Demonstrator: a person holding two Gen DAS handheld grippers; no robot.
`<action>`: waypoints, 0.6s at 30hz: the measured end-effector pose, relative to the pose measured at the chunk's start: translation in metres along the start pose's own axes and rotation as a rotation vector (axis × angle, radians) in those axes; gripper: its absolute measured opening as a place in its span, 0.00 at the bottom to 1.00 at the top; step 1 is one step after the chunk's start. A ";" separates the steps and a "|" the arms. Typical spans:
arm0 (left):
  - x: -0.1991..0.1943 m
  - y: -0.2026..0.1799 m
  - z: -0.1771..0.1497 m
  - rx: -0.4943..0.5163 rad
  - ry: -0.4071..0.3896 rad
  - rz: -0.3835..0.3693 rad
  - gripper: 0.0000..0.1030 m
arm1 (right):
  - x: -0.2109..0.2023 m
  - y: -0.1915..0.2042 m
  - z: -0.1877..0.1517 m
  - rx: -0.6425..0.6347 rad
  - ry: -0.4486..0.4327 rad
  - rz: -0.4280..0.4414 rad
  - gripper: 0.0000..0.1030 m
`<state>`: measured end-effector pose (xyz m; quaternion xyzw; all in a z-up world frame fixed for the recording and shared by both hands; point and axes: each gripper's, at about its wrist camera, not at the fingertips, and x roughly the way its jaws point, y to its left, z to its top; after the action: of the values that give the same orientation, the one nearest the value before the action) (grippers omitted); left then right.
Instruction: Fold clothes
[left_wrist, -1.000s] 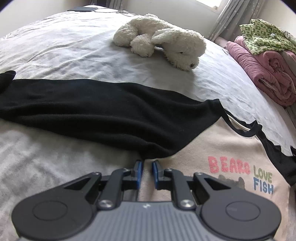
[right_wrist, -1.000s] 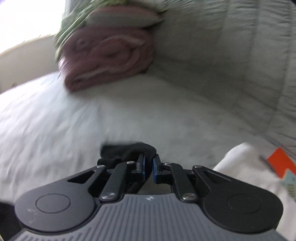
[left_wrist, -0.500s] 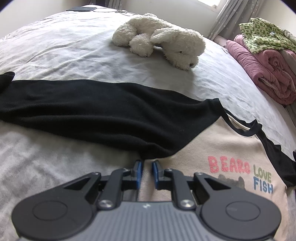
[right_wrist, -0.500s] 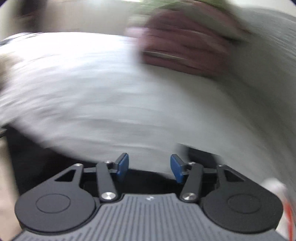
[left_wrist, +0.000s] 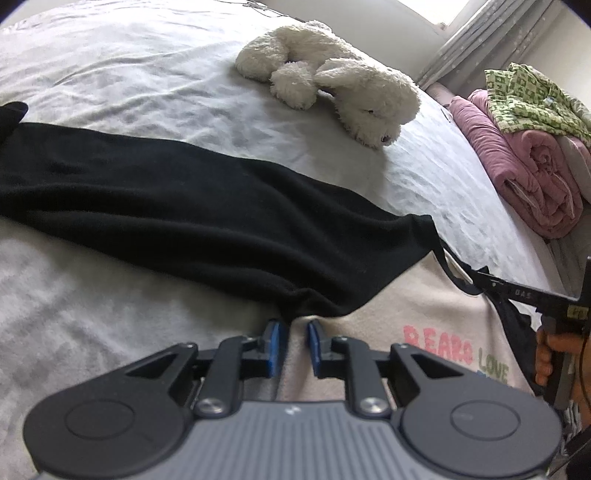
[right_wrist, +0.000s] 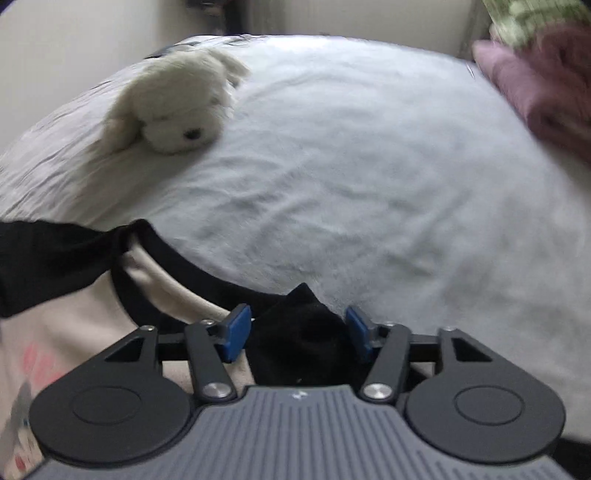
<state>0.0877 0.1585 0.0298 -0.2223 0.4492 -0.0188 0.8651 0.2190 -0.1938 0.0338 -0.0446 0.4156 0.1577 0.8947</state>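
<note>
While plush dog (left_wrist: 332, 92) lies beyond, left tool (left_wrist: 293, 341) pinching shirt (left_wrist: 424, 314), right tool (right_wrist: 299, 332) open.

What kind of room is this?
Most likely a bedroom. The shirt lies on a bed with a plush dog on it, and rolled pink bedding sits near a curtain.

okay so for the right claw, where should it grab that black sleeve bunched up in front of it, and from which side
Probably grip the raised peak of the black sleeve, which stands up off the bed between the open fingers of the right claw. Come straight forward and down from the near side, since the fold bunches into a ridge there, while the cream shirt body beside it lies flat and offers little to pinch.
</note>
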 end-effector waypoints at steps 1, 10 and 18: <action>0.000 0.000 0.000 -0.003 0.002 -0.004 0.18 | -0.001 0.003 0.001 -0.004 -0.002 -0.031 0.09; -0.009 -0.005 0.004 0.056 -0.050 0.035 0.36 | -0.016 0.026 0.009 -0.059 -0.119 -0.245 0.10; -0.007 0.012 0.012 0.004 -0.058 0.080 0.37 | 0.011 0.022 -0.006 -0.044 -0.096 -0.359 0.10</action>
<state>0.0904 0.1757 0.0363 -0.2030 0.4325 0.0211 0.8782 0.2142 -0.1715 0.0233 -0.1300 0.3542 0.0066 0.9261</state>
